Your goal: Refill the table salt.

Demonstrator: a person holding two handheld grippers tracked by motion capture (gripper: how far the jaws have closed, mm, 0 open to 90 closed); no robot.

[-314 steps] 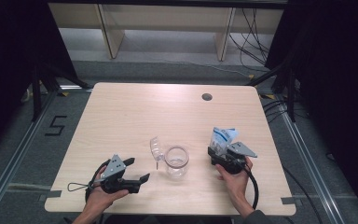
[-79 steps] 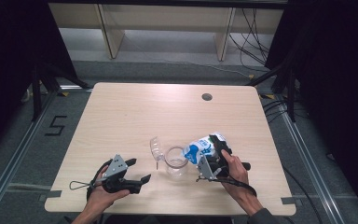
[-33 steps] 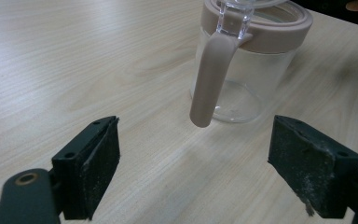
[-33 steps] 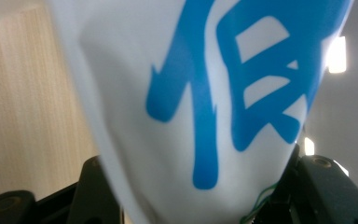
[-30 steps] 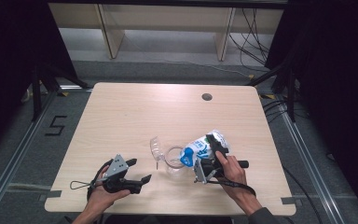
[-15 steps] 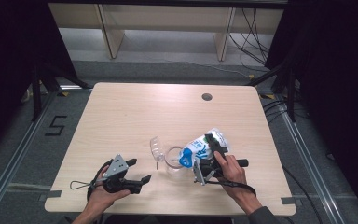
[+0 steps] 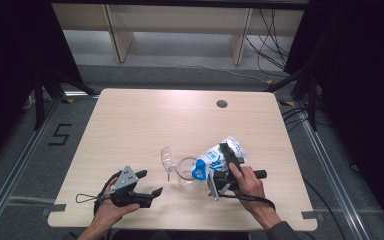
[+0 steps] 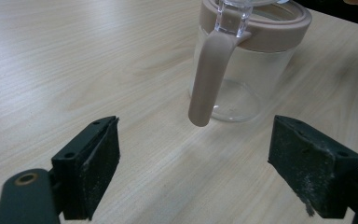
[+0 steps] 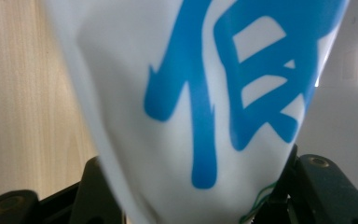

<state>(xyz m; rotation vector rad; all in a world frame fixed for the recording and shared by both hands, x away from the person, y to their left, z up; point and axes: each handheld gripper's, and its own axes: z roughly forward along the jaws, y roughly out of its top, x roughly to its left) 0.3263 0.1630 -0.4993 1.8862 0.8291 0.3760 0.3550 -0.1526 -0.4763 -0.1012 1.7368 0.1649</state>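
A clear glass jar with a beige rim stands near the table's front middle, its clear lid flipped open to the left. My right gripper is shut on a white bag with blue print. The bag is tipped left, its blue end over the jar's mouth. In the right gripper view the bag sits between the jaws of the right gripper. My left gripper rests open on the table left of the jar. The left gripper view shows that gripper facing the jar's beige handle, with nothing between the jaws.
The wooden table has a round cable hole at the back right. Beyond its far edge stand low shelf frames and cables on the floor. A metal rail runs along the left side.
Since the earliest frame the right gripper has carried the bag left to the jar and tipped it over the rim. Over the last second nothing has visibly moved.
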